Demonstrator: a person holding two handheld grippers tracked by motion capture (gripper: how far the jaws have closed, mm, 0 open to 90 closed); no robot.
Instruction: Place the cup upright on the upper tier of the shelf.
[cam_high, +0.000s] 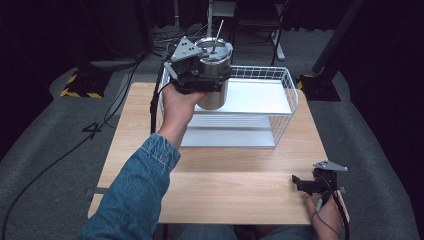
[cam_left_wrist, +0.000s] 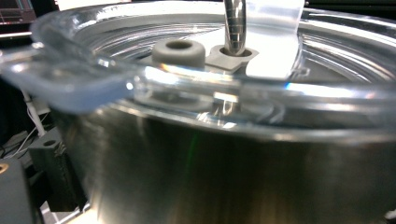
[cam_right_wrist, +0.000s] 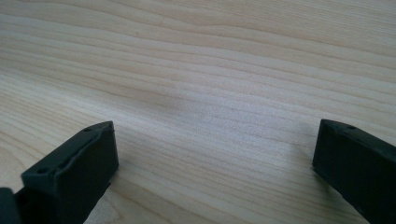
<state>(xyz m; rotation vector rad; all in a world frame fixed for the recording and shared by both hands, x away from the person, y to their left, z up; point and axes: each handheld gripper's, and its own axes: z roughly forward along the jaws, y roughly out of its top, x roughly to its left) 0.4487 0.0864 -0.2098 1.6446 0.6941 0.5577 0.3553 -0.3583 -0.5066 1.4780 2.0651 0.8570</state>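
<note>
A steel tumbler (cam_high: 214, 75) with a clear lid and a metal straw (cam_high: 218, 31) hangs in the air over the left end of a white wire rack (cam_high: 280, 95). My left gripper (cam_high: 202, 82) is shut on the tumbler's body just under the lid. In the left gripper view the clear lid (cam_left_wrist: 196, 79) and the steel wall (cam_left_wrist: 224, 177) are very close, with the straw (cam_left_wrist: 235, 25) rising through a grommet. My right gripper (cam_high: 300, 184) rests low over the wooden table (cam_high: 225, 170) near its front right corner, and its fingers (cam_right_wrist: 79, 168) stand wide apart with bare wood between them.
The wire rack has two white shelves and stands at the back middle of the table. Black cables trail over the grey floor at the left. A yellow-black striped base (cam_high: 80, 85) stands beyond the table's left corner, and stand legs lie behind the rack.
</note>
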